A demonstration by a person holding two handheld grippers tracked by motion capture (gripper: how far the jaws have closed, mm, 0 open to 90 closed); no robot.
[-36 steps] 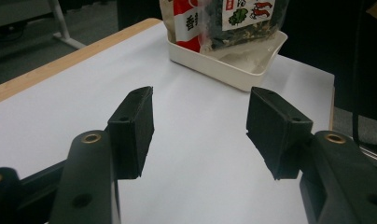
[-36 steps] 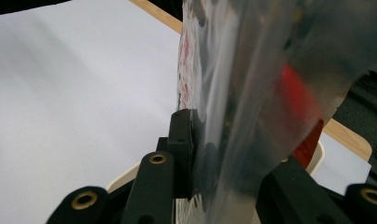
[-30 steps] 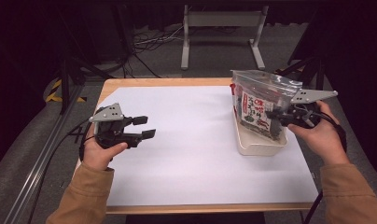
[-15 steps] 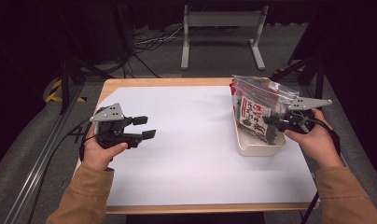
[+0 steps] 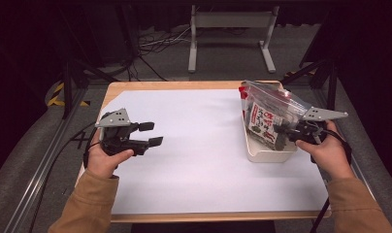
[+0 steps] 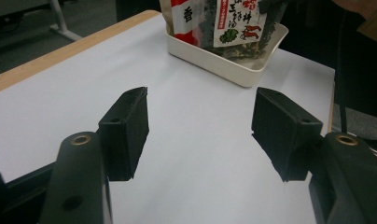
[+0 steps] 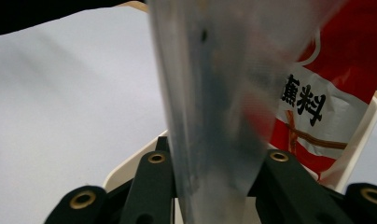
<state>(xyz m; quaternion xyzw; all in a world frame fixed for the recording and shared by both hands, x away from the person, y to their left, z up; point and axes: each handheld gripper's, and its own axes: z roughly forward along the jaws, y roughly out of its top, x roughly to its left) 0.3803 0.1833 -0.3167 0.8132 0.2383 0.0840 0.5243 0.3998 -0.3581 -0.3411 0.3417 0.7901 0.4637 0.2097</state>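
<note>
High view. Desk (image 5: pixel 194 160), white-covered, wood edge showing. Cream tray (image 5: pixel 267 154) at its right side, holding a clear zip bag (image 5: pixel 268 109) of dark dried contents with a red-and-white printed label. Right hand-held gripper (image 5: pixel 281 132) pinches the bag low on its near side, the bag standing upright in the tray, probably being settled into it or steadied there. Left hand-held gripper (image 5: pixel 153 134) hangs over bare desk well apart from the tray, jaws spread, nothing between them; they have just been opening, likely in readiness to assist.

Left gripper view. Left hand-held gripper (image 6: pixel 200 122), pads wide apart over white surface. Tray (image 6: pixel 224 67) beyond, the bag (image 6: pixel 233 23) in it showing a label with red characters and a green motif.

Right gripper view. Right hand-held gripper (image 7: pixel 214 163) clamped on a fold of the bag's clear film (image 7: pixel 210 102). Red label with black characters (image 7: pixel 317 93) behind; tray rim (image 7: pixel 130 168) just below.
</note>
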